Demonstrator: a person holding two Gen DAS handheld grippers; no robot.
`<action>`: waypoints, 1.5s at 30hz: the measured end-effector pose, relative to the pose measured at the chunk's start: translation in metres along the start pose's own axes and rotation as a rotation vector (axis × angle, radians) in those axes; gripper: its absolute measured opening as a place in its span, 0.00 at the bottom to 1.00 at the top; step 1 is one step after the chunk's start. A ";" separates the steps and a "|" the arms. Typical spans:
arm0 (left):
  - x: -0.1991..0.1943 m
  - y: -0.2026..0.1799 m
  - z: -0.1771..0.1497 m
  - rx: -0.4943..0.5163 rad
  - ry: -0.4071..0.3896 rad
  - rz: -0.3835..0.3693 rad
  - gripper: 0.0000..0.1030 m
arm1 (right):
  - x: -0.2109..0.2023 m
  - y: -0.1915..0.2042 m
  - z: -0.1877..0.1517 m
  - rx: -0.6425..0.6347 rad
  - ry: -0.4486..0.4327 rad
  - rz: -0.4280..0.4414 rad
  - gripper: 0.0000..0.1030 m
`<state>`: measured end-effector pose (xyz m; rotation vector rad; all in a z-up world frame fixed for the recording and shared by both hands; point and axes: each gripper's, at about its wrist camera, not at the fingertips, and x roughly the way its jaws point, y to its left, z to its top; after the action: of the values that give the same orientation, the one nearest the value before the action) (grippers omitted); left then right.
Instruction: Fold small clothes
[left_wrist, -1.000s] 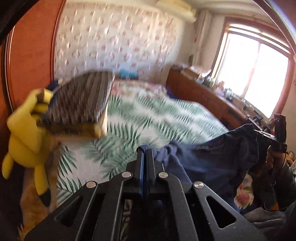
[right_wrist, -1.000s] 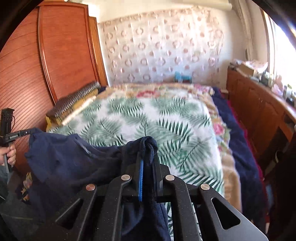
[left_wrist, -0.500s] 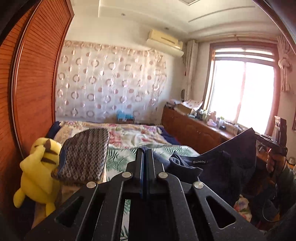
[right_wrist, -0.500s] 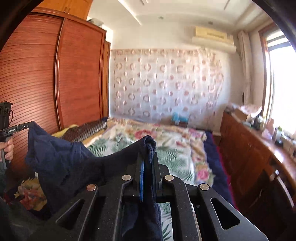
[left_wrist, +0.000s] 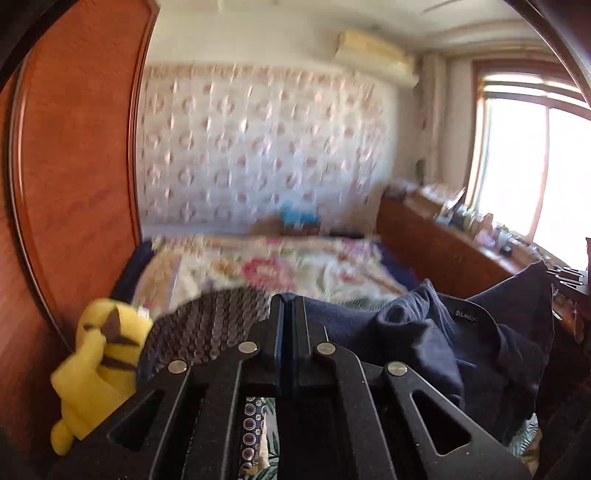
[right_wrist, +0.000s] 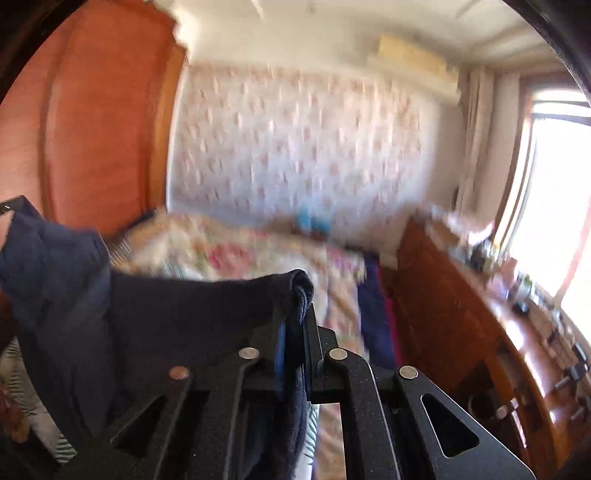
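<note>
Both claws, left claw and right claw, still clamp the navy garment, now lifted higher.

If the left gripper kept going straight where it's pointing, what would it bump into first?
Probably the bed. The left gripper, shut on the navy garment, aims slightly downward over the floral bedspread, with nothing else visible in between. Blur makes depth uncertain.

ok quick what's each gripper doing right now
left gripper: closed on the navy garment
right gripper: closed on the same navy garment, other end

Both wrist views bedward, overlapping.
</note>
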<state>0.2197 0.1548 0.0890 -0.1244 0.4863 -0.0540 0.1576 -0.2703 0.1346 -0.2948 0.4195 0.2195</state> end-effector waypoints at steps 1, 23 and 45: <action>0.027 0.006 -0.009 -0.004 0.061 -0.003 0.11 | 0.028 -0.001 -0.002 0.019 0.055 -0.011 0.21; 0.067 -0.050 -0.074 0.119 0.188 -0.060 0.76 | 0.144 0.093 -0.067 0.069 0.248 0.296 0.45; 0.185 -0.090 -0.065 0.193 0.393 -0.098 0.65 | 0.180 0.113 -0.058 0.009 0.259 0.379 0.05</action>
<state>0.3508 0.0433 -0.0418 0.0537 0.8643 -0.2238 0.2667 -0.1569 -0.0201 -0.2335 0.7328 0.5533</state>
